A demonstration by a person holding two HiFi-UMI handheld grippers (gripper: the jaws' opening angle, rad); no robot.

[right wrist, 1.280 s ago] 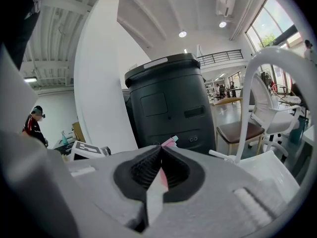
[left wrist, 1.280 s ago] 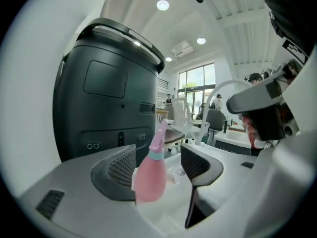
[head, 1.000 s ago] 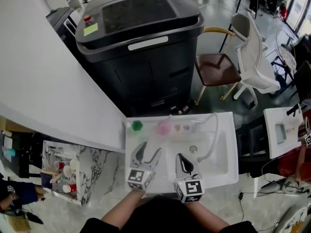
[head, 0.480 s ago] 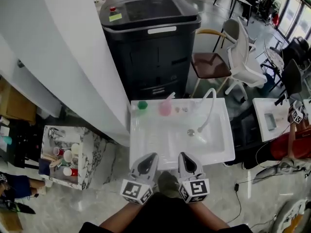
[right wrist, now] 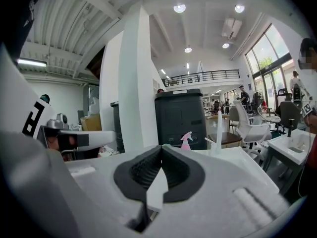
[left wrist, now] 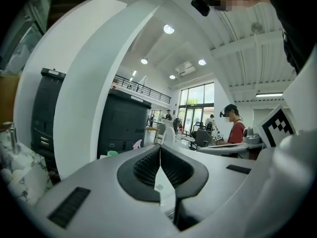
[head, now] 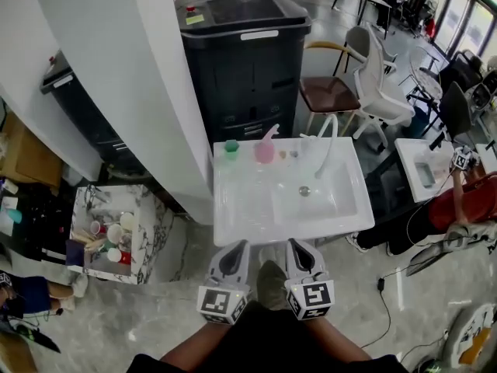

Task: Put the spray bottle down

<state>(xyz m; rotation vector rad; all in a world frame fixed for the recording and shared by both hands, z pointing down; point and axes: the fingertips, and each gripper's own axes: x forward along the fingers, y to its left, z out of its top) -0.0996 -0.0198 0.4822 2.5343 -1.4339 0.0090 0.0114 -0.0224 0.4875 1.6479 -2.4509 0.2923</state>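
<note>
The pink spray bottle [head: 265, 148] stands upright on the back ledge of the white sink [head: 233, 208], with neither gripper near it. Beside it are a green object [head: 231, 147] and the white curved faucet [head: 326, 142]. My left gripper [head: 236, 245] and right gripper [head: 296, 244] are side by side in front of the sink's near edge, close to my body, both shut and empty. In the left gripper view the bottle [left wrist: 137, 144] is small and far beyond the shut jaws. It also shows far off in the right gripper view [right wrist: 186, 139].
A large black machine [head: 245, 61] stands behind the sink. A white pillar [head: 116, 68] rises at the left. Below it is a marble stand with cups [head: 109, 239]. Chairs [head: 342, 92] stand at the back right, and a person in red [head: 466, 200] sits at the right.
Both grippers drew back from over the sink basin to in front of its near edge. The left jaws, open a second ago, have shut. The sink looks farther away.
</note>
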